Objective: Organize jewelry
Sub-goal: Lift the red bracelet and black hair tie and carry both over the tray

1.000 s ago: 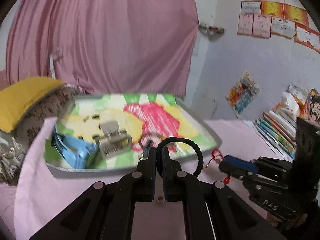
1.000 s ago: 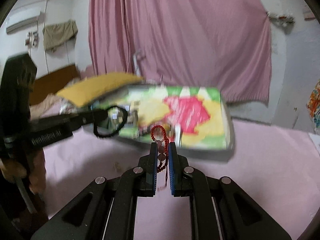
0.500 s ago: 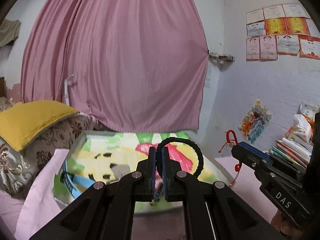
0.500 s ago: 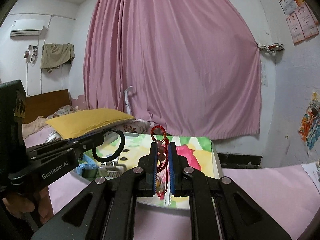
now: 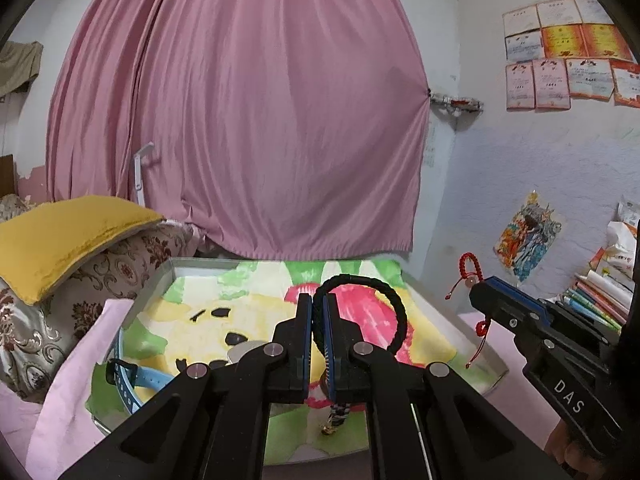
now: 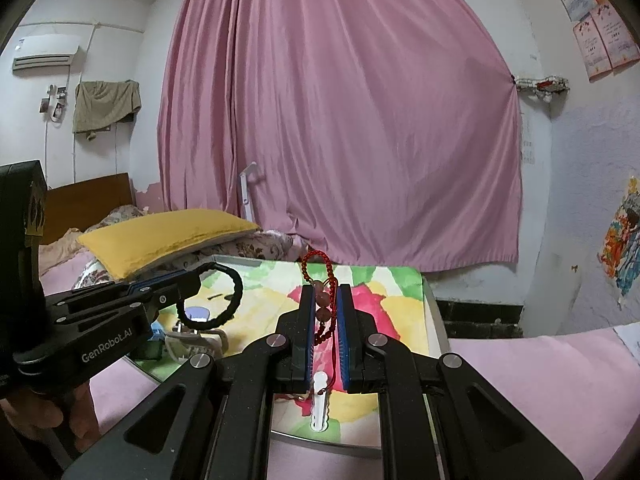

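Black braided bracelet (image 5: 362, 308) and red beaded bracelet (image 6: 320, 300) held upright.

Likely a home bedroom — pillow (image 5: 68, 236), pink curtain (image 5: 240, 120), bed headboard (image 6: 88, 204).

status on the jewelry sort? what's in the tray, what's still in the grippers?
Partly done. Already lying in the tray: a blue strap, a white clip and a few smaller pieces too unclear to name. In hand: the left gripper holds the black braided bracelet, the right gripper the red beaded bracelet, both raised above the tray. Left: set both down.
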Demonstrator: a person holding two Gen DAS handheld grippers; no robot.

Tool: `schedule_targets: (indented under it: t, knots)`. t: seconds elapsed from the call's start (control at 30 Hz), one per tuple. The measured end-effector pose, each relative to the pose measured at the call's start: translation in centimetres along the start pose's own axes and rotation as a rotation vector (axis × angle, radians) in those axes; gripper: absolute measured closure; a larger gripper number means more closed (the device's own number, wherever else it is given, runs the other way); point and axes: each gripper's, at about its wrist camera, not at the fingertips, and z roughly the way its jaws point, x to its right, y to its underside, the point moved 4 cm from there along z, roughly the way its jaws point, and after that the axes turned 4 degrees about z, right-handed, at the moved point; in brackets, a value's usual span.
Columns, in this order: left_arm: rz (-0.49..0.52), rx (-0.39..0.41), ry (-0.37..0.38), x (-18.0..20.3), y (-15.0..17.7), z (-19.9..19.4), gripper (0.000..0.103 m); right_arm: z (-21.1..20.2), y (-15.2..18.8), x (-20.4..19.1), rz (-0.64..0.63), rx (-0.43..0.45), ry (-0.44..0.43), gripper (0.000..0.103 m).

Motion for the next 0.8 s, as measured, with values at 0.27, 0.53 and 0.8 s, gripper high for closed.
schedule_targets:
  t: [0.27,0.53,0.8]
  knots:
    - [0.002,-0.102,0.015,-0.1,1.0,1.6,0.098,1.9,0.5,0.7,0.027,-0.098,0.021,0.094]
    - [0.020,-0.217,0.039,0.2,2.1,3.2,0.098,4.1,2.1,2.3,0.114,-0.252,-0.006,0.094]
    - [0.073,-0.317,-0.002,0.6,3.0,4.2,0.098,6.0,4.0,2.6,0.138,-0.382,-0.029,0.094]
